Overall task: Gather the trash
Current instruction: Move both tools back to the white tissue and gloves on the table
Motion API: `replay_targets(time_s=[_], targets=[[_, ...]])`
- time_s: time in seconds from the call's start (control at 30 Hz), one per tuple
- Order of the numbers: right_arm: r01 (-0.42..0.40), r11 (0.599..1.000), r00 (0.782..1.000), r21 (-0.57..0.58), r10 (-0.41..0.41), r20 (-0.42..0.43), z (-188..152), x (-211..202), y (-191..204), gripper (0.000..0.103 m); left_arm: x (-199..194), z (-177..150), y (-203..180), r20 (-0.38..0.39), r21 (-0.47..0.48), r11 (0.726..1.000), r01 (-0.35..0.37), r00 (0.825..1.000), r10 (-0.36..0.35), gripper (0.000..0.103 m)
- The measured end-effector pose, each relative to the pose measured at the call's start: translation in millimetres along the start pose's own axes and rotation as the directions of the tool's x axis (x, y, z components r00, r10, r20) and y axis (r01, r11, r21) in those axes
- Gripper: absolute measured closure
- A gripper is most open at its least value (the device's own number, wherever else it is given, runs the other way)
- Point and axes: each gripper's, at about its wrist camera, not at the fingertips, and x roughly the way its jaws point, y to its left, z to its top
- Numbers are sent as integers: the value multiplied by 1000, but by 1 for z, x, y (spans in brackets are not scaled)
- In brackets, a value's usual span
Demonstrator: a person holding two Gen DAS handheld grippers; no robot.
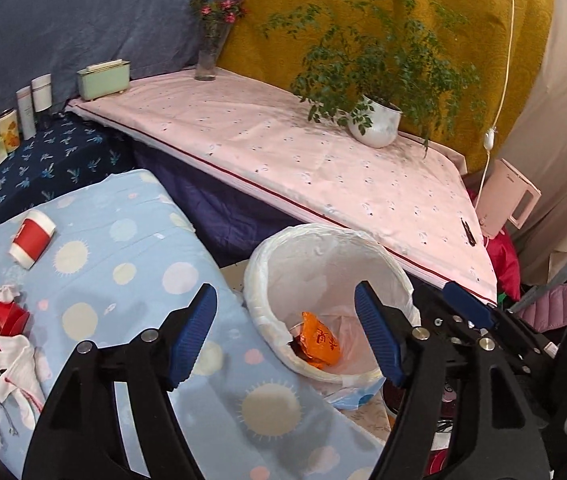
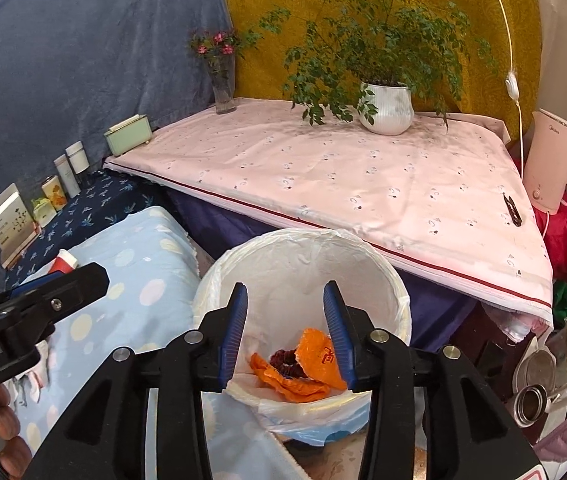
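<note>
A white-lined trash bin [image 1: 267, 272] [image 2: 399, 304] stands on the floor between the blue dotted bed cover [image 1: 123, 264] and the pink-covered table [image 1: 283, 148]. An orange wrapper [image 1: 319, 340] [image 2: 315, 364] lies inside the bin. My left gripper [image 1: 285, 334] is open and empty, over the bed edge and bin rim. My right gripper [image 2: 285, 334] is open and empty, right above the bin. A red and white paper cup [image 1: 31, 238] lies on its side on the bed. A crumpled white tissue pile with a red scrap [image 1: 5, 332] lies at the bed's left.
A potted plant [image 2: 387, 108], a flower vase [image 2: 223, 88], a green box [image 2: 129, 136] and a black clip [image 2: 512, 209] are on the pink table. A pink kettle [image 2: 555, 168] stands at the right. Bottles and tins [image 1: 23, 116] line the dark shelf. Clutter fills the floor at right.
</note>
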Motion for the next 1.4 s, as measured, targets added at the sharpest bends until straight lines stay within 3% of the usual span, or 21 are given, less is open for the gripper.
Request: replay_targets(time_s=[0.43, 0.8, 1.1, 1.4], targets=[[-75, 994, 997, -81, 77, 28, 3, -22, 54, 61, -33, -10, 50, 32, -86, 993, -84, 996, 87, 35], [-155, 974, 988, -167, 157, 0, -9, -28, 115, 61, -61, -25, 102, 38, -162, 970, -184, 981, 192, 35], [-224, 943, 974, -245, 222, -35, -22, -32, 170, 61, -84, -45, 150, 26, -227, 938, -262, 961, 275, 35], [-290, 906, 957, -307, 275, -91, -43, -32, 221, 61, -108, -77, 214, -25, -325, 877, -354, 930, 366, 34]])
